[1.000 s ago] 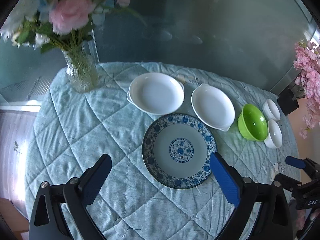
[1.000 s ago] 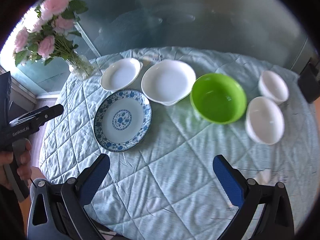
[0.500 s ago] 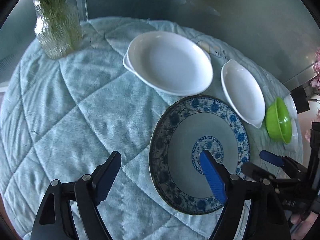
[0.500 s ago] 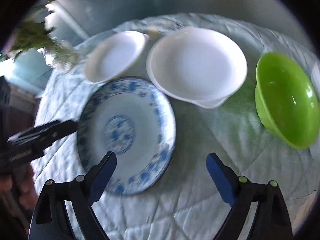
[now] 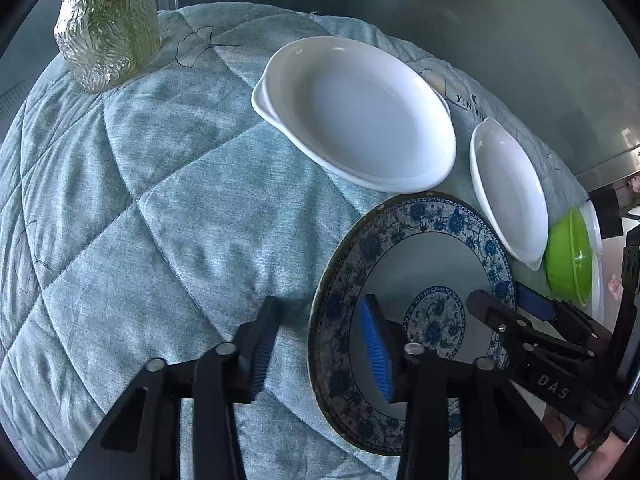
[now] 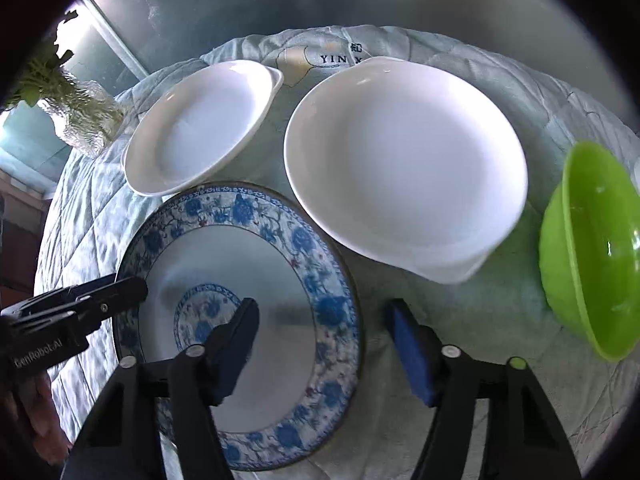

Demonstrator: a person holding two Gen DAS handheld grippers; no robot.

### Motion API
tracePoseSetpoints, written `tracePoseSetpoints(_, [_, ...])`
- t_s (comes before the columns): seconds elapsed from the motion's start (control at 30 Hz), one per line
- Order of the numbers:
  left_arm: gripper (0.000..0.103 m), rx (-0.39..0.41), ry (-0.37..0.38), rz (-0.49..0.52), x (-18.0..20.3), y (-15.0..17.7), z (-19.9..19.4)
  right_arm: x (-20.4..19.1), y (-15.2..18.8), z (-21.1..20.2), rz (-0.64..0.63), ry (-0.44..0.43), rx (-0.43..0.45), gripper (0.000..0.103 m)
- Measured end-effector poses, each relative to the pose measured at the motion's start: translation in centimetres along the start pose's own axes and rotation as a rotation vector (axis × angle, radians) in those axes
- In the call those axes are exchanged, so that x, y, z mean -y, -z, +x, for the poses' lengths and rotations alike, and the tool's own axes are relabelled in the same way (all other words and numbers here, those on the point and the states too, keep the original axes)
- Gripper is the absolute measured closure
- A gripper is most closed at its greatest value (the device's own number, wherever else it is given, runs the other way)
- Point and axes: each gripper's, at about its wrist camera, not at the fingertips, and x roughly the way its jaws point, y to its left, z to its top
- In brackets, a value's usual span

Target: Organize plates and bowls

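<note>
Left wrist, left tongs (image 5: 320, 344) agape astride patterned plate (image 5: 424, 248) rim

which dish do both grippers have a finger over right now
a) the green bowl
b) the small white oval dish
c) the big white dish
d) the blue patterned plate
d: the left gripper and the right gripper each straddle a rim of the blue patterned plate, jaws open with one finger over the plate and one outside it.
</note>
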Motion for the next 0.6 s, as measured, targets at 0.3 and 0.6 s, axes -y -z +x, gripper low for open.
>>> tracePoseSetpoints(0.3, [0.074,-0.064,-0.028,0.0,1.6,-0.4,0.6,-2.1,0.2,0.4,-0.029,0.009,-0.004,0.044])
tracePoseSetpoints(0.6, [0.08,-0.029,-0.084,-0.008,2.9,2.1,-2.8,-1.6,1.9,-0.9,0.02,-0.048,-0.027,0.054])
